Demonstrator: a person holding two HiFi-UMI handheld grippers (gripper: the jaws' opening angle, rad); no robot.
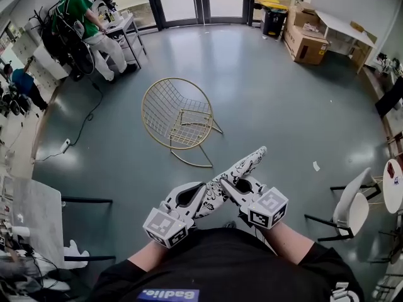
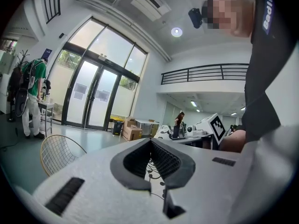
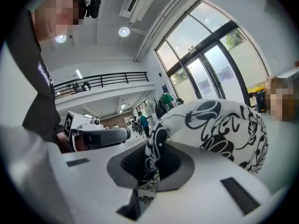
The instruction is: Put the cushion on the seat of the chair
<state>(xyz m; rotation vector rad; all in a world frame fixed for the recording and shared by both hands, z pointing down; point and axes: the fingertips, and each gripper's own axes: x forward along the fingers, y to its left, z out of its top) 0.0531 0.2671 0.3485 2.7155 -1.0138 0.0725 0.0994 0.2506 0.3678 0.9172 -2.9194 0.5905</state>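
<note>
A white cushion [image 1: 244, 165] with black leaf print hangs between my two grippers, close in front of my body. My left gripper [image 1: 200, 192] is shut on one edge of it; the printed fabric [image 2: 153, 173] shows pinched between its jaws. My right gripper [image 1: 232, 181] is shut on the other side, and the cushion [image 3: 219, 125] bulges up and to the right of its jaws. The gold wire chair [image 1: 179, 114] stands on the grey floor ahead of me, apart from both grippers. It also shows at the lower left of the left gripper view as a wire chair [image 2: 58, 153].
A white chair with black legs [image 1: 351, 209] stands at the right, a white table [image 1: 36, 214] at the left. A person in green [image 1: 80, 21] is by a cart at the far left. Cardboard boxes [image 1: 306, 43] sit at the back right. A cable [image 1: 83, 122] lies on the floor.
</note>
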